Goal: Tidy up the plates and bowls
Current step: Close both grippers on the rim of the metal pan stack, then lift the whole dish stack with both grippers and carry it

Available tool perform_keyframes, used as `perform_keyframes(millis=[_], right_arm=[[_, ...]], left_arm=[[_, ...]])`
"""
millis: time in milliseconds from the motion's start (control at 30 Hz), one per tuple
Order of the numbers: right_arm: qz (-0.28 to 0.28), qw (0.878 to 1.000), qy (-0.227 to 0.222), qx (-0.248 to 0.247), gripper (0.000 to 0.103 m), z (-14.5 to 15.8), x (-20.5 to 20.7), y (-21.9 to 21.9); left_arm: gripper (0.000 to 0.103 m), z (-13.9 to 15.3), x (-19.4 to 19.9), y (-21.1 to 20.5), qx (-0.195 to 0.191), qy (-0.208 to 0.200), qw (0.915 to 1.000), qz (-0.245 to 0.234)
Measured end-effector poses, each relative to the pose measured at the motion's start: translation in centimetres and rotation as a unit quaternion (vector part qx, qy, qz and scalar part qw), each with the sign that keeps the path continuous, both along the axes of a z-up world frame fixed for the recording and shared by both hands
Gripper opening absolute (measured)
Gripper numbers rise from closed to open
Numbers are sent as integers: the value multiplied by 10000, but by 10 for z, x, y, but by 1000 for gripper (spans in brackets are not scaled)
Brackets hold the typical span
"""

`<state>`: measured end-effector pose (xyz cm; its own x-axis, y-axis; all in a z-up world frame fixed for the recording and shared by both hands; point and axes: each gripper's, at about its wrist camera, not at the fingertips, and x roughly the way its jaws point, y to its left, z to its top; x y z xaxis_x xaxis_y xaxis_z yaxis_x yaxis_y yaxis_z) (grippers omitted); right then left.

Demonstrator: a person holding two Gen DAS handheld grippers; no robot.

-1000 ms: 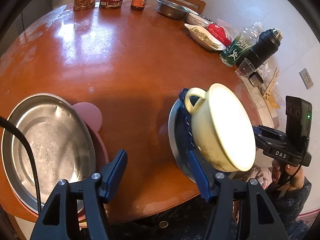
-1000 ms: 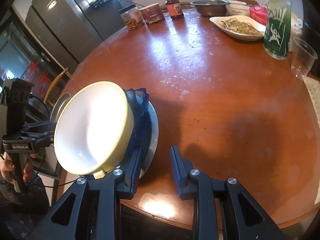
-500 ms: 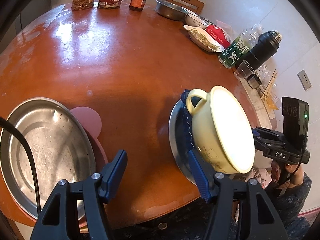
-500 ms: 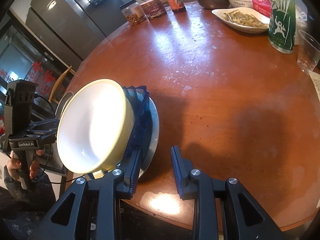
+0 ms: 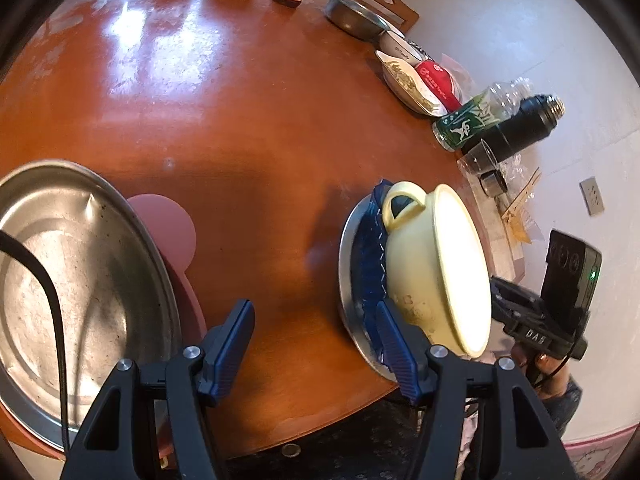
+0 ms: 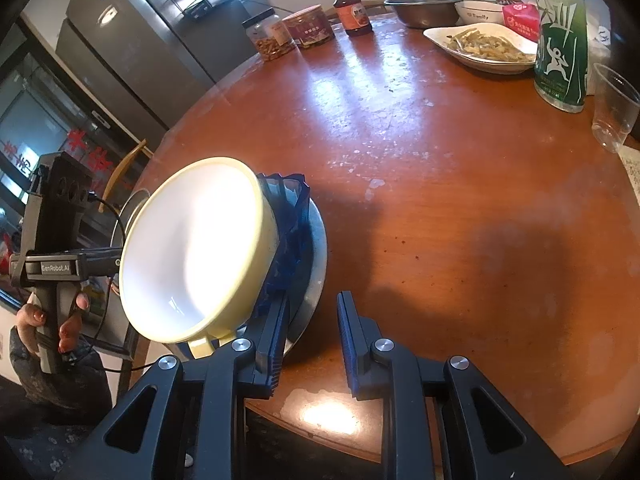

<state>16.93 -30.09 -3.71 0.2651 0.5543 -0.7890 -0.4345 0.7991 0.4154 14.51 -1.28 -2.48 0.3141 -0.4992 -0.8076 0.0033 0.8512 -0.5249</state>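
The yellow bowl [image 6: 192, 248] is empty and sits tilted on a blue dish [image 6: 290, 232] and a steel plate [image 6: 316, 252] at the counter [image 6: 440, 208] edge, at about 9 o'clock of the right tool [image 6: 312, 340]. That tool's jaws have just been closing, with nothing between them. The left tool [image 5: 312, 344] gapes wide, empty. One large steel tray [image 5: 80, 280] lies on a pink mat [image 5: 168, 224]. The counter's middle is bare.
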Motion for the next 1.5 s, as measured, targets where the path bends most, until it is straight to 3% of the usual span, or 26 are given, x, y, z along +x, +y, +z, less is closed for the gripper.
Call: perform_keyframes(millis=[367,467,933,1033,1100,1200,1500], right_arm=[[-26,10000,1,34,25,-2,2,-1],[-45,10000,6,71,25,-2,3,-2],[-57,10000,-3,-40,25,-1,5,0],[-64,10000,-11,-40,23,0,6,0],[-69,10000,-7,-14,20,0,6,1],[-74,10000,0,17,19,0,7,1],[-156,9996,76,245,19,-4,8,-4]], left_arm=[[62,-2,9,0,-146,36,9998,97],[54,0,9,1,-51,-14,9998,166],[48,-9,24,-14,250,46,9997,34],[37,-7,24,-18,288,-38,9996,-28],[16,-5,25,-24,265,-60,9996,-108],[14,-2,24,-30,442,-118,9988,-155],[14,-5,24,-27,246,-52,9997,-74]])
